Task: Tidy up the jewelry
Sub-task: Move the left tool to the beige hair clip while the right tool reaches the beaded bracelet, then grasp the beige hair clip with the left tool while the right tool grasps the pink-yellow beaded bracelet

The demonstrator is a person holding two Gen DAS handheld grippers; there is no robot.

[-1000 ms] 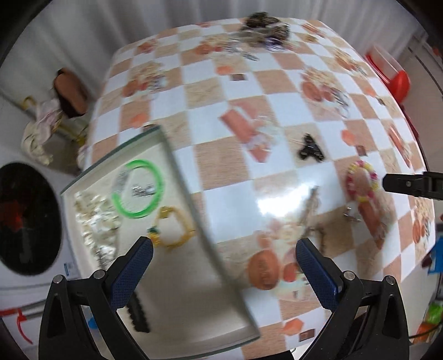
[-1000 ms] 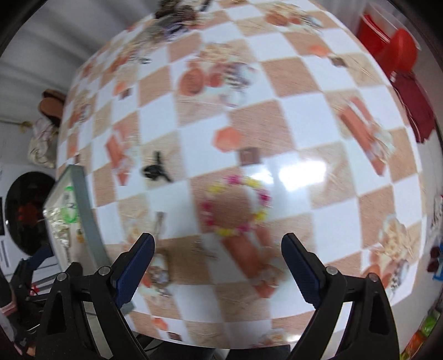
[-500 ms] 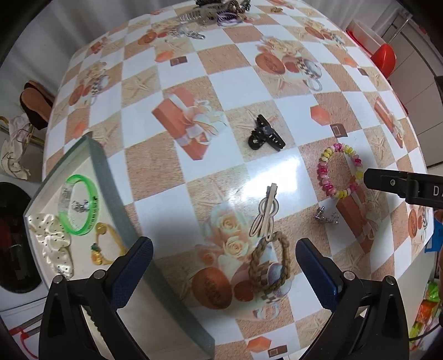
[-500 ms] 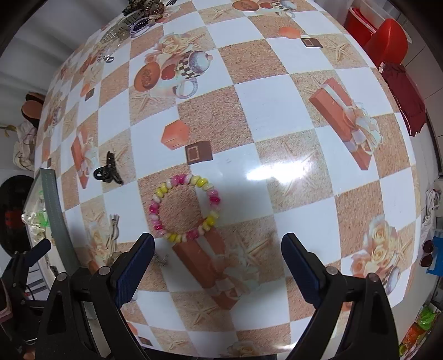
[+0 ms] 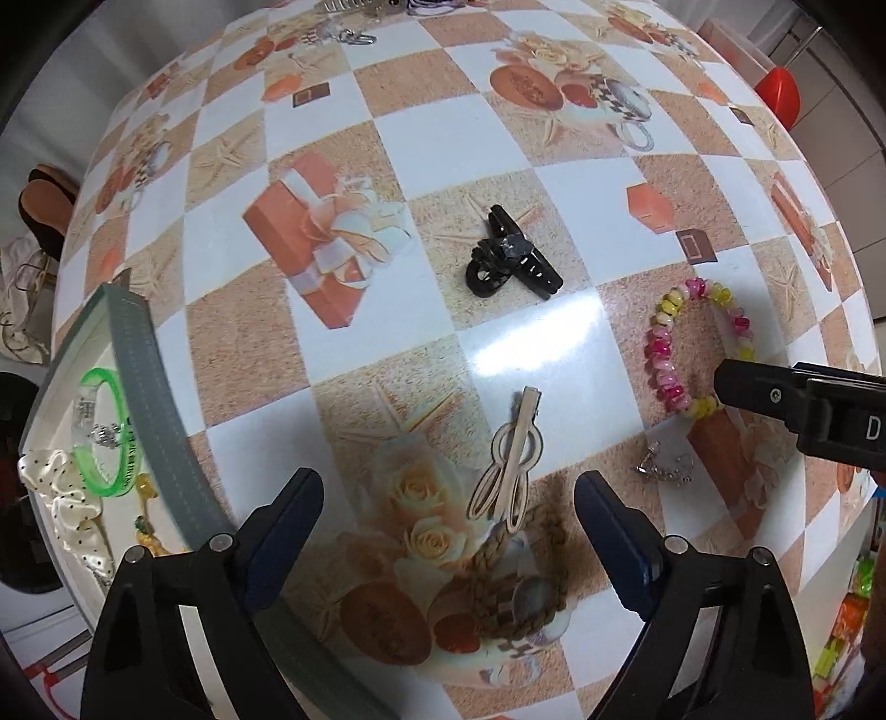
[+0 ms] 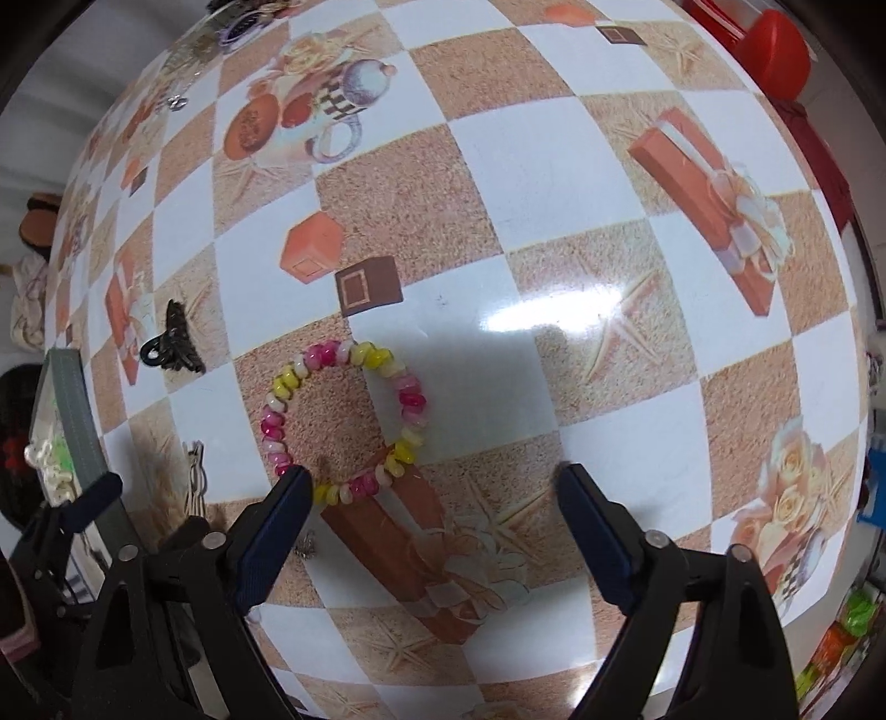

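My left gripper (image 5: 448,479) points down at the checked table, its jaws closing without touching anything. A beige hair clip (image 5: 512,471) and a braided brown bracelet (image 5: 526,576) lie between its fingers. My right gripper (image 6: 433,473) also hangs low with its jaws closing; its left fingertip (image 6: 293,482) is at the edge of a pink-and-yellow beaded bracelet (image 6: 412,399), most of which lies beyond the jaws. A black claw clip (image 5: 509,260) and a small silver piece (image 5: 664,468) lie loose. The grey-rimmed tray (image 5: 144,376) holds a green bangle (image 5: 111,437) and a white scrunchie (image 5: 61,498).
More jewelry is heaped at the table's far edge (image 5: 360,8). A red stool (image 6: 775,50) stands beyond the table's right side. The right gripper's finger (image 5: 775,393) reaches into the left wrist view beside the beaded bracelet (image 5: 664,354).
Both grippers have sunk toward the table. The left one moved right, from above the tray to over the hair clip and braided bracelet. Both pairs of jaws have narrowed slightly.
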